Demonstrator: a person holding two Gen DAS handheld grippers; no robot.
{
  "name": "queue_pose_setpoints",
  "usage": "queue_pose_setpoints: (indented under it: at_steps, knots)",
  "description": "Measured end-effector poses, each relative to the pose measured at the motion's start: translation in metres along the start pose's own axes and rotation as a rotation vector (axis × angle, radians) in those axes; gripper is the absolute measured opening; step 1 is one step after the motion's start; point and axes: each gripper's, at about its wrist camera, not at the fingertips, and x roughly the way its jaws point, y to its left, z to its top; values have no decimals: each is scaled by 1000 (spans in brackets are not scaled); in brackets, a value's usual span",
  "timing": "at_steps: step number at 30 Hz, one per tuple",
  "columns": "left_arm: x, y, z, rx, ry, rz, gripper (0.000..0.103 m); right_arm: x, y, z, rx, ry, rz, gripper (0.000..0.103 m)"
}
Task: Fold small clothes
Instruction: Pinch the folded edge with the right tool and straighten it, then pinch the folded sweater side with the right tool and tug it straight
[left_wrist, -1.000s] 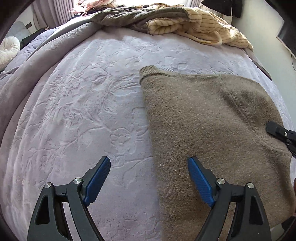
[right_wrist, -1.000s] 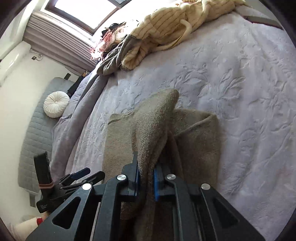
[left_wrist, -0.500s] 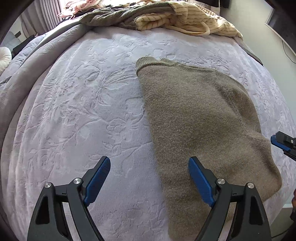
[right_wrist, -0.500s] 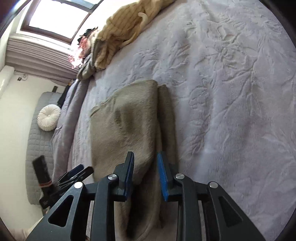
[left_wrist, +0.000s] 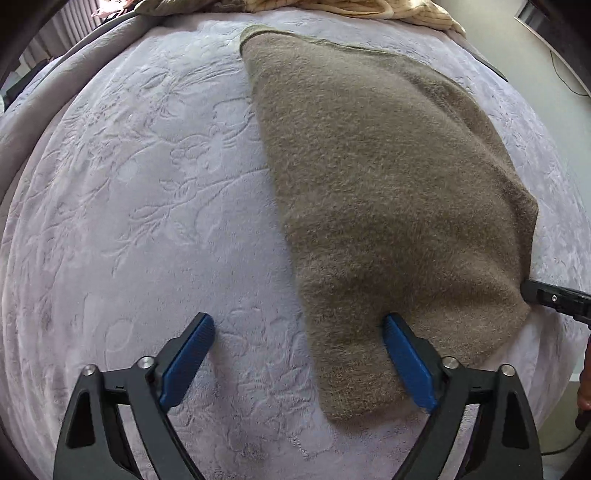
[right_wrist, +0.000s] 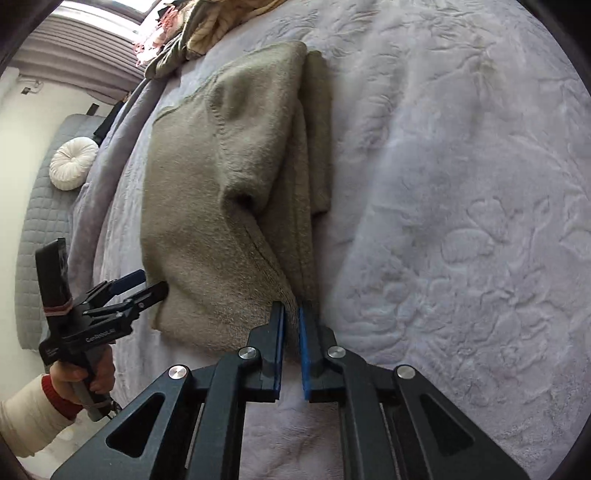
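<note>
Here the bed (left_wrist: 140, 192) fills both views, covered in a pale lilac spread embossed with flowers. On it lies the brown sweater (left_wrist: 373, 192), folded flat, taking up the centre and right of the left wrist frame and the upper centre of the right wrist frame, where a folded layer sits on top and a narrower strip shows along its right side. A heap of other clothes (right_wrist: 184, 33), striped cream and olive, lies at the far end of the bed, in the top left of the right wrist frame. A round white cushion (right_wrist: 73, 162) rests at the left edge of that frame. The left gripper (left_wrist: 299, 354) hangs over the sweater's near left edge at the bottom of its own frame, its jaws spread wide and having just been opening, one blue pad over the bare spread, the other over the knit, neither pressing it. The right gripper (right_wrist: 291, 314) sits at lower centre of its frame, its jaws having just closed, clamped on the sweater's near edge, which pulls up into a taut ridge. A hand (right_wrist: 83, 376) in a cream sleeve with a red cuff holds the left gripper's handle.
</note>
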Motion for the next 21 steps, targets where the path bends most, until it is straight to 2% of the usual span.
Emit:
queue_pose_setpoints:
  at_steps: [6, 15, 18, 20, 21]
  knots:
    - [-6, 3, -5, -3, 12, 4, 97, -4, -9, -8, 51, -9, 12, 10]
    - [-25, 7, -13, -33, 40, 32, 97, -8, 0, -2, 83, 24, -20, 12]
    - [-34, 11, -16, -57, 40, 40, 97, -23, 10, 3, 84, -7, -13, 18]
    - [-38, 14, -17, -78, 43, 40, 97, -33, 16, 11, 81, -41, 34, 29]
    - [-40, 15, -18, -88, 45, 40, 97, -35, 18, 17, 88, -50, 63, 41]
